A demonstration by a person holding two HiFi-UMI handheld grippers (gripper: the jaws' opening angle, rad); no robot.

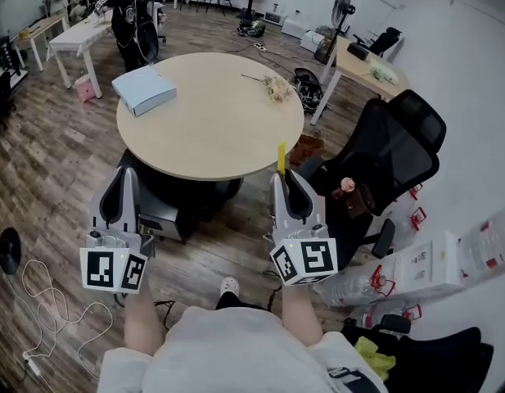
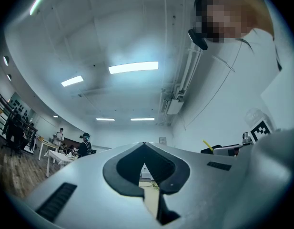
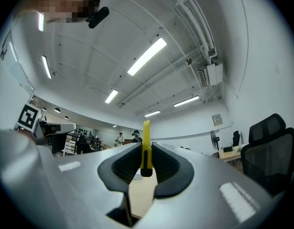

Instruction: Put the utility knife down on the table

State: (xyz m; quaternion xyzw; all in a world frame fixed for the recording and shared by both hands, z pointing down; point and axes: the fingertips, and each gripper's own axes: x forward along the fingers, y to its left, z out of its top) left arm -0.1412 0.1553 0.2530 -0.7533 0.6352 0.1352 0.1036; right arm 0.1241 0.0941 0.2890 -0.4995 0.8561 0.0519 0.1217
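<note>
A yellow utility knife stands upright between the jaws of my right gripper, just short of the near rim of the round wooden table. In the right gripper view the knife is pinched between the dark pads, its tip sticking up past them, with the gripper shut on it. My left gripper hangs below the table's near left edge with its jaws together and nothing in them; in its own view the left gripper shows tips touching.
A light blue box lies on the table's far left and a small dried flower sprig on its far right. A black office chair stands to the right. Desks, a fan and people fill the back of the room.
</note>
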